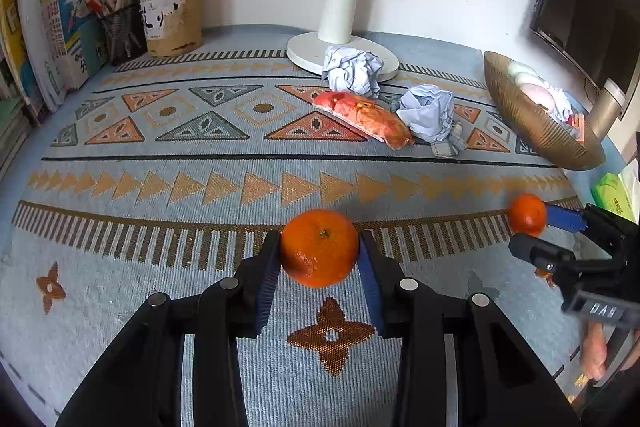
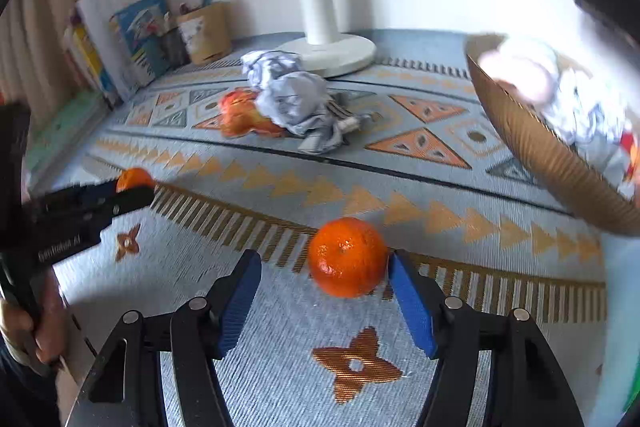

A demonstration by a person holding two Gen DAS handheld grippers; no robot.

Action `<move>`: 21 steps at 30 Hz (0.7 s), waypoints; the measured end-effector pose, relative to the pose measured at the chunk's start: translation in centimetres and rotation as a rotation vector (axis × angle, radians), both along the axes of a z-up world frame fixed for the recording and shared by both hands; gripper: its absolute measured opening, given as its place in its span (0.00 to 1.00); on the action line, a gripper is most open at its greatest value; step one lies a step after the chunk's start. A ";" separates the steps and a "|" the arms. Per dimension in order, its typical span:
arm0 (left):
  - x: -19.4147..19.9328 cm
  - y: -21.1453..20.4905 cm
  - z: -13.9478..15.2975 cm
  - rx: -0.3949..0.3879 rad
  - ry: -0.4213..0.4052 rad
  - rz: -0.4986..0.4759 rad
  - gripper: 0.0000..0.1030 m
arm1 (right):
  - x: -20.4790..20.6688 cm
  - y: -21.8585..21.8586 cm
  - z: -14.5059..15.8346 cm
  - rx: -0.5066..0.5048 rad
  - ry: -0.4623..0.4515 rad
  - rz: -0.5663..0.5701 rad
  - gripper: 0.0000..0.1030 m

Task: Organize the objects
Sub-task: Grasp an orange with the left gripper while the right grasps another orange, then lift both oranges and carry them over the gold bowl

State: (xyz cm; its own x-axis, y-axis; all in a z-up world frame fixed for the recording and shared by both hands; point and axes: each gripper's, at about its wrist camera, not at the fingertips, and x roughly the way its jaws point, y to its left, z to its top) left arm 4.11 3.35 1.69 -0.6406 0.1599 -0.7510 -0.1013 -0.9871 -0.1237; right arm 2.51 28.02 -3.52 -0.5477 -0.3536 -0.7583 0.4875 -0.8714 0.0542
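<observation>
The left gripper (image 1: 320,251) is clamped on a tangerine (image 1: 319,247), both blue pads pressed against its sides, and holds it above the patterned tablecloth (image 1: 160,187); the right gripper (image 2: 324,271) has its jaws apart around a second tangerine (image 2: 347,257), which touches the right-hand pad while the other pad stands clear of it, so this fruit is no longer gripped and looks to be either dropping or just set loose over the cloth; the ribbed bowl (image 2: 540,155) sits near on the right, tilted toward the cameras and already holding pale fruit and crumpled paper; the step in hand seems to be gathering the fruit; next, I judge, the right fingers must close again squarely on their tangerine before it rolls, then both should carry toward the bowl
</observation>
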 end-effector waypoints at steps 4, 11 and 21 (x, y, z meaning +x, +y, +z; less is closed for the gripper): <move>0.2 -0.1 0.1 0.009 0.010 -0.004 0.34 | -0.2 -0.2 -0.1 0.042 0.019 -0.037 0.63; 0.3 0.5 0.0 -0.017 0.009 -0.013 0.34 | -0.6 0.3 -0.1 0.036 0.020 -0.067 0.39; 0.4 1.5 0.7 -0.051 0.028 -0.016 0.34 | 0.7 1.0 1.3 -0.026 0.096 -0.049 0.37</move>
